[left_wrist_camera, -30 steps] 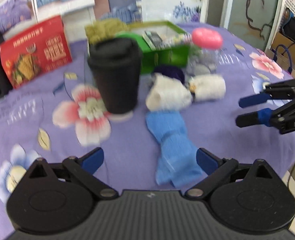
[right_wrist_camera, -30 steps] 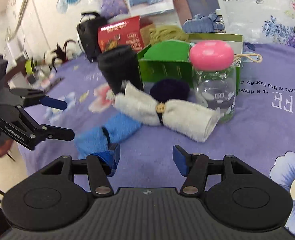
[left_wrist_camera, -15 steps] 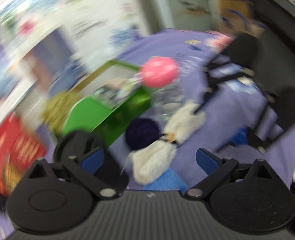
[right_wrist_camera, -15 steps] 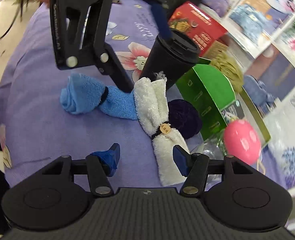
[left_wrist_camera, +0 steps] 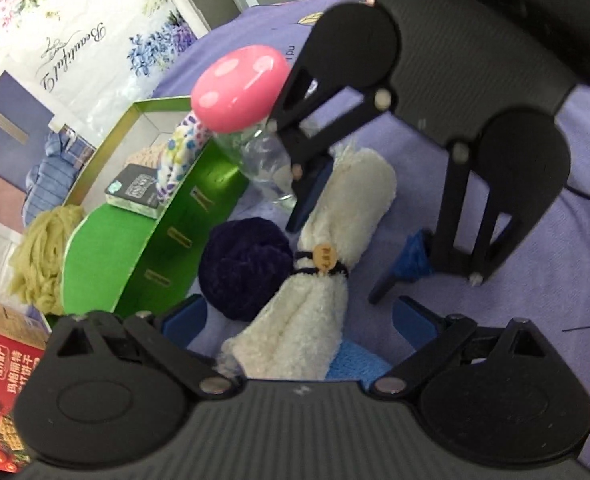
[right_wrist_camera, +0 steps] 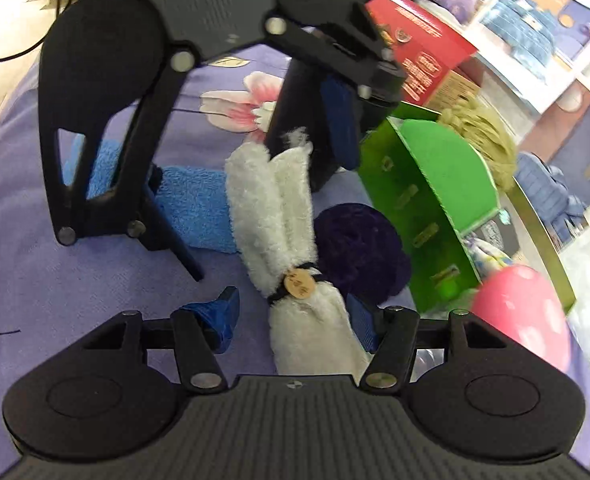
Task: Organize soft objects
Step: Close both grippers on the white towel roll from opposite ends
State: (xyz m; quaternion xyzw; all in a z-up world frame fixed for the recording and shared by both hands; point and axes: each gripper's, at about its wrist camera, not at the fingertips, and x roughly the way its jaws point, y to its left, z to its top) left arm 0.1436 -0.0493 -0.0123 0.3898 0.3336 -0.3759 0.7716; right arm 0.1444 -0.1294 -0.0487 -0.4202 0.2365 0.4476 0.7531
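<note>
both grippers straddle the white towel roll [left_wrist_camera: 327,256], left gripper [left_wrist_camera: 299,320] spread, right gripper [right_wrist_camera: 295,316] spread, purple yarn ball [right_wrist_camera: 359,240] at 3 o'clock of it

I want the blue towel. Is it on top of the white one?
No, the white towel lies across the blue towel, covering its middle.

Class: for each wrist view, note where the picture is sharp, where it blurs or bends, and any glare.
Left wrist view: white rolled towel fairly sharp; pink mushroom lid carries soft glare spots; edges bow from the fisheye. Right wrist view: towel's round tag crisp; pink lid smeared at the rim; red box and shelves bend outward.
</note>
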